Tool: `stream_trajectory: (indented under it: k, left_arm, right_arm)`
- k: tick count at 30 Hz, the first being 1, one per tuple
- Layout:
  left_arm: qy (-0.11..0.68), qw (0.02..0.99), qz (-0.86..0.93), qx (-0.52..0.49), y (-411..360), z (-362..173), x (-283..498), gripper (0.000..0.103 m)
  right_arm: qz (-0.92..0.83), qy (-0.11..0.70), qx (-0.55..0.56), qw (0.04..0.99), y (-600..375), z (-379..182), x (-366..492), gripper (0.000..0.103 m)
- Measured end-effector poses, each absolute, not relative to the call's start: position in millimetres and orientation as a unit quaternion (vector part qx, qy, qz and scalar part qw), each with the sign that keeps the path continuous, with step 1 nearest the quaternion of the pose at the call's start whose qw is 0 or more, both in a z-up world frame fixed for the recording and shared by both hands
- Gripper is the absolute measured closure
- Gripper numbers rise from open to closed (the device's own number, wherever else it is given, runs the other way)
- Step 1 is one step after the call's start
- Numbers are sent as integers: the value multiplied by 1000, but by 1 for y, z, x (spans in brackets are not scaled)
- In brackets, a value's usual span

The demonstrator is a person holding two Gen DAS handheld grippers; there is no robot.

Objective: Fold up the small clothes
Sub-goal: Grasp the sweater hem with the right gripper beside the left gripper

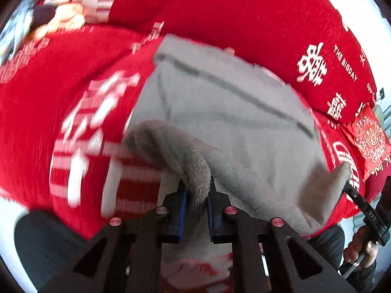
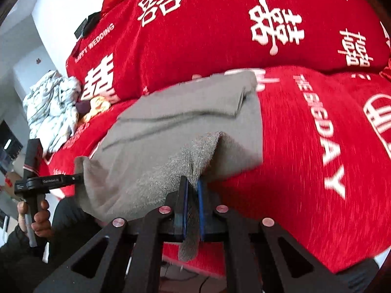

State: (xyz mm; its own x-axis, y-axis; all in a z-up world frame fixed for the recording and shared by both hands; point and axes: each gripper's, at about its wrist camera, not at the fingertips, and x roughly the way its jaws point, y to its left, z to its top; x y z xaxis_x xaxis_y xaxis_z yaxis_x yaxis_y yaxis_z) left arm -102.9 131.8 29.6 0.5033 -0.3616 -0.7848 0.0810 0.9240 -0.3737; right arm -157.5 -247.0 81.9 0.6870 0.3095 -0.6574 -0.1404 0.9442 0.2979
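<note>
A small grey garment (image 1: 232, 112) lies spread on a red bed cover (image 1: 36, 122). My left gripper (image 1: 196, 195) is shut on its near left corner, which is lifted and curled over. My right gripper (image 2: 191, 190) is shut on the near right corner of the same grey garment (image 2: 185, 112), lifted off the red cover (image 2: 305, 146). The right gripper also shows at the right edge of the left wrist view (image 1: 347, 185), and the left gripper at the left of the right wrist view (image 2: 78, 177), each pinching grey cloth.
A red quilt with white characters (image 2: 220, 24) is piled behind the garment. A crumpled white patterned cloth (image 2: 51, 107) lies at the far left. A small red cushion (image 1: 369, 139) sits at the right. The bed's near edge is just below the grippers.
</note>
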Motion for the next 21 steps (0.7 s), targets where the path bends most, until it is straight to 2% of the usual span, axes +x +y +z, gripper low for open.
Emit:
stream_trajectory:
  k: [3,6,9,10,11,12,13,16,17,21]
  left_arm:
    - [475,859,-127,-141,127,39,-76,87]
    - [498,847,-123,-142,125,24,-58,87]
    - [488,851,-131,-145,127,20,-64,82]
    - [488,849,-135,-147,129,19,-67,72]
    - [488,846,-143,-156,133,19,-72,51]
    - [487,846,-145,-164,137,20,-76,35]
    - [484,848,-136,-167,140,20,-80,9]
    - [466,860,-126,-167,151,19,-99,6]
    - [468,858,-130,-167,150,17,-102,6]
    - [477,856,-139,-145,139,8,-107,6]
  right_arm:
    - [113,377,115,912,-250,79,-132,95]
    - [102,392,110,908,-250,68,-114,95]
    - [97,406,104,903,-248,58,-108,95]
    - [99,410,110,900,-250,55,-109,91]
    - [100,409,117,899,-253,54,-112,90]
    - [105,408,127,898,-257,54,-116,89]
    - [108,407,131,898,-258,53,-119,81]
    - [109,400,127,901,-264,53,-137,47]
    - [106,399,123,902,-265,52,-143,42]
    - [107,412,104,899,-268,43,-159,41]
